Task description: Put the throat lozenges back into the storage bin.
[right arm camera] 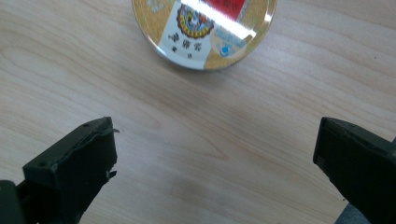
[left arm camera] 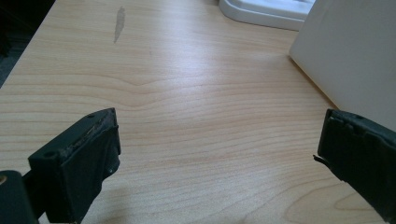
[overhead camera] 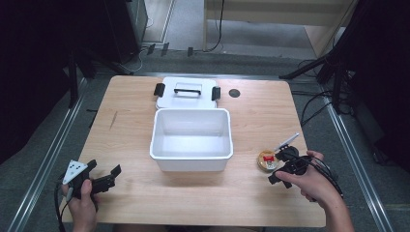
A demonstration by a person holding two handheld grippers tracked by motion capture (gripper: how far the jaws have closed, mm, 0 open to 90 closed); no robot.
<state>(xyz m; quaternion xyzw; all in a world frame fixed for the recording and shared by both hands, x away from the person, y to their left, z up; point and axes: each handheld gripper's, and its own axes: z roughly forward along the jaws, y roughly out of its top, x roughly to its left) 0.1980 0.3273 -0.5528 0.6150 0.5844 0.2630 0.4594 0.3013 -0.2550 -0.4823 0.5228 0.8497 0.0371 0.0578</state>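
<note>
1. A white bin (overhead camera: 191, 140) sits mid-table (overhead camera: 125, 96), its lid (overhead camera: 187, 93) flat behind it.
2. Left gripper (overhead camera: 103, 178), jaws spread, holds nothing at the near left.
3. Right gripper (overhead camera: 280, 166), jaws spread, hovers beside a round tin (right arm camera: 204, 28).

The left hand (overhead camera: 83, 198) holds the left gripper (overhead camera: 109, 177) at the near left, jaws wide apart. At the near right, the right hand (overhead camera: 312, 181) holds the right gripper (overhead camera: 280, 169), jaws also spread wide.
</note>
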